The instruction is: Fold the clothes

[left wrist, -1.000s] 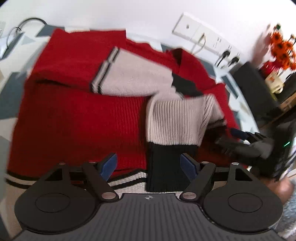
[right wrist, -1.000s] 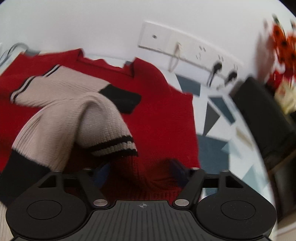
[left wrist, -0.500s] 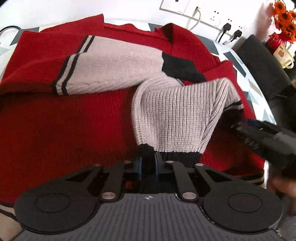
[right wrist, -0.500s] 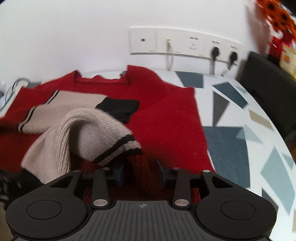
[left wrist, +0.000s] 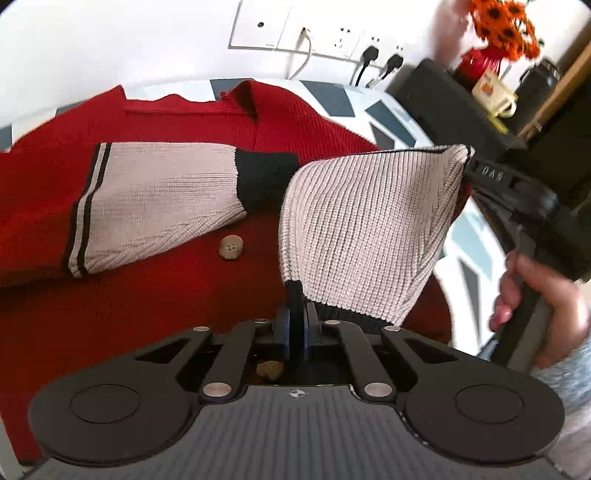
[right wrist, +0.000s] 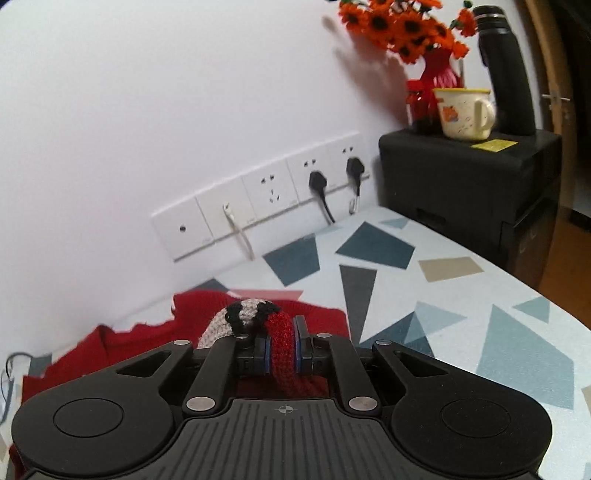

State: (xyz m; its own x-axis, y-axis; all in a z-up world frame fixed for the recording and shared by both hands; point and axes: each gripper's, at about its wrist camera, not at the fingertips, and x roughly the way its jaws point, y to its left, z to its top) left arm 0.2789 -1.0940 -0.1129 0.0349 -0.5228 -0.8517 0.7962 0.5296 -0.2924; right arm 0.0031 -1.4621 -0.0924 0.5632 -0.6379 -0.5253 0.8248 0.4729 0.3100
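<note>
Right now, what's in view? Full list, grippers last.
Red knit cardigan: 1, red, spread on table.
Beige knit sleeves, black cuffs: 2; one flat across cardigan, one lifted.
Patterned tabletop: 1, white with blue-grey shapes.
Wall socket strip: 1, white, two black plugs.
Black box: 1, table's far end.
Orange flowers, cream mug, black flask: on box.
Left gripper: shut on lifted sleeve's cuff.
Right gripper: closing, pads on red knit.
Hand: 1, holding right gripper.
</note>
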